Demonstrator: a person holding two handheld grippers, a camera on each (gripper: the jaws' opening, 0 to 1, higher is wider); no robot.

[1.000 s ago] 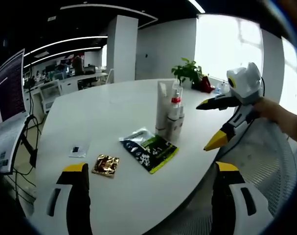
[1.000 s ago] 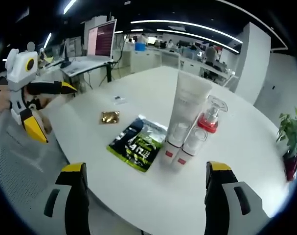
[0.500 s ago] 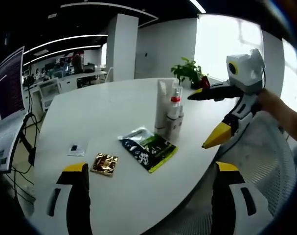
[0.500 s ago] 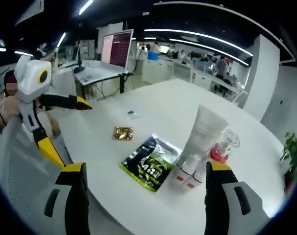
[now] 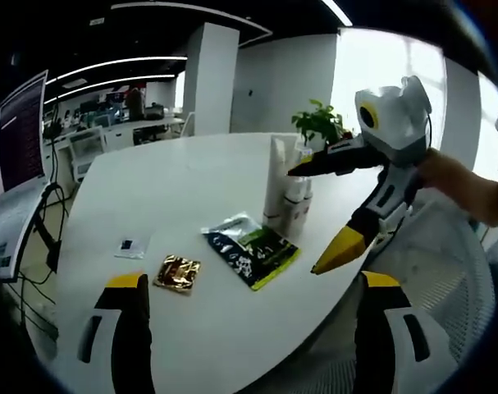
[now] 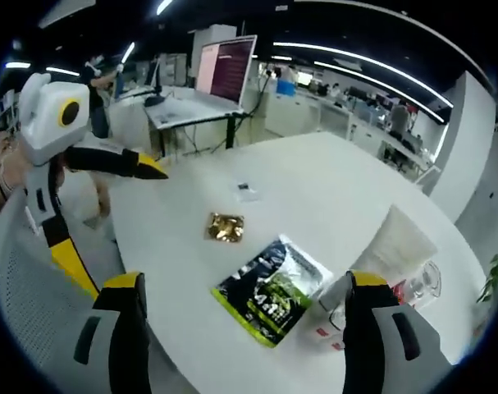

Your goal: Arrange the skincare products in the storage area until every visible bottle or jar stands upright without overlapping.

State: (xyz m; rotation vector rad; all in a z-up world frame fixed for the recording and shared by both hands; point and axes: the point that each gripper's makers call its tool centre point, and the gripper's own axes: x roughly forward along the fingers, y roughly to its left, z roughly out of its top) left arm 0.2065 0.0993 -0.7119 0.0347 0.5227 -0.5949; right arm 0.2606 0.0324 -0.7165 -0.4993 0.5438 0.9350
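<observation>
Bottles [image 5: 292, 201] and tube [image 5: 275, 176] are being seen upright, clustered mid-table [image 5: 166, 180] beside a sachet [image 5: 250, 250]. Both grippers, left [image 5: 249, 328] and right [image 6: 240, 328], are being held wide-jawed, gripping nothing. Standing looks done; whether the touching bottles overlap cannot be judged.

Table [image 5: 191, 189] top: smooth white, slight sheen. Dark sachet [image 5: 250, 250]: glossy printed film, foil edge at its 11 o'clock. Gold packet [image 5: 177, 272]: crinkled shiny foil. White tube [image 6: 390, 245]: matt plastic. Spray bottle [image 6: 419, 283]: clear glossy cap. Chair back [image 6: 35, 304]: white mesh.
</observation>
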